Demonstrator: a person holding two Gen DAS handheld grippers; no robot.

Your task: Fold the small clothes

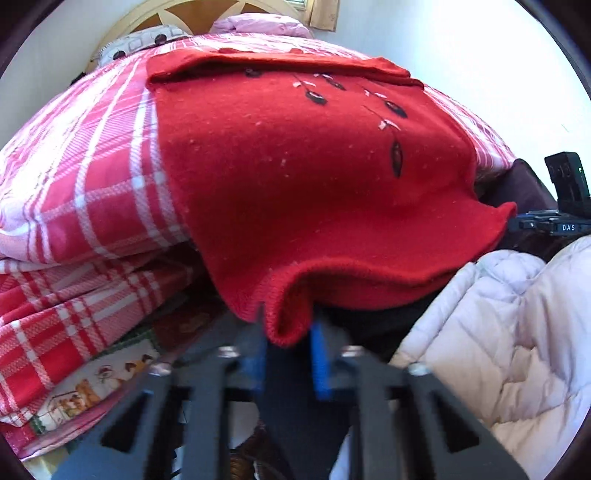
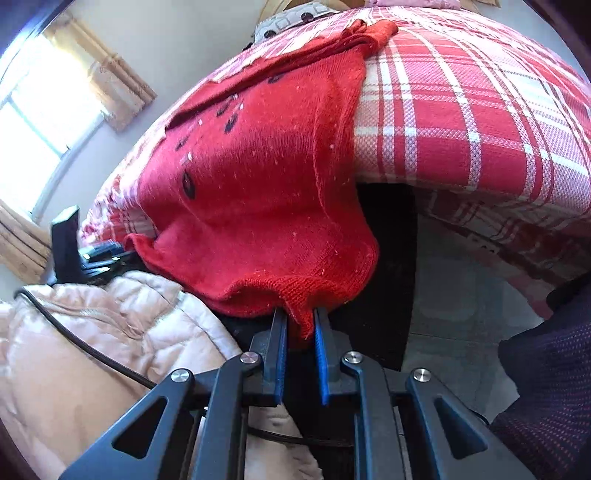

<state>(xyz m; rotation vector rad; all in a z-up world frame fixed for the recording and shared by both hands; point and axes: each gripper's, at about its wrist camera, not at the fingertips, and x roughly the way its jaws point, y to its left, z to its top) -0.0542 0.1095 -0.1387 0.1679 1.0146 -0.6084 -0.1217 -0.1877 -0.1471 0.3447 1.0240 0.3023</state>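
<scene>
1. A red knitted sweater (image 1: 295,177) is laid over the edge of a bed covered by a red-and-white plaid blanket (image 1: 85,177), its hem hanging off the near side.
2. In the left wrist view the left gripper (image 1: 288,332) is seen closed on a fold of the hem, the blue pads (image 1: 318,354) pressed against the knit on either side.
3. In the right wrist view the right gripper (image 2: 300,325) is likewise clamped on another part of the same hem, a tongue of fabric being pinched between its fingers (image 2: 277,350).
4. A headboard (image 1: 192,14) and a pink pillow (image 1: 258,24) are shown only by the left view; a curtained window (image 2: 44,110) and a black cable (image 2: 88,347) lying over a pale quilted jacket (image 2: 110,314) are shown only by the right.
5. The right gripper's body is caught at the left view's right edge (the letters "DAS" (image 1: 568,228) can be read on it); no other writing is legible.
6. A printed cartoon fabric (image 1: 92,387) is seen under the blanket in the left view.
</scene>
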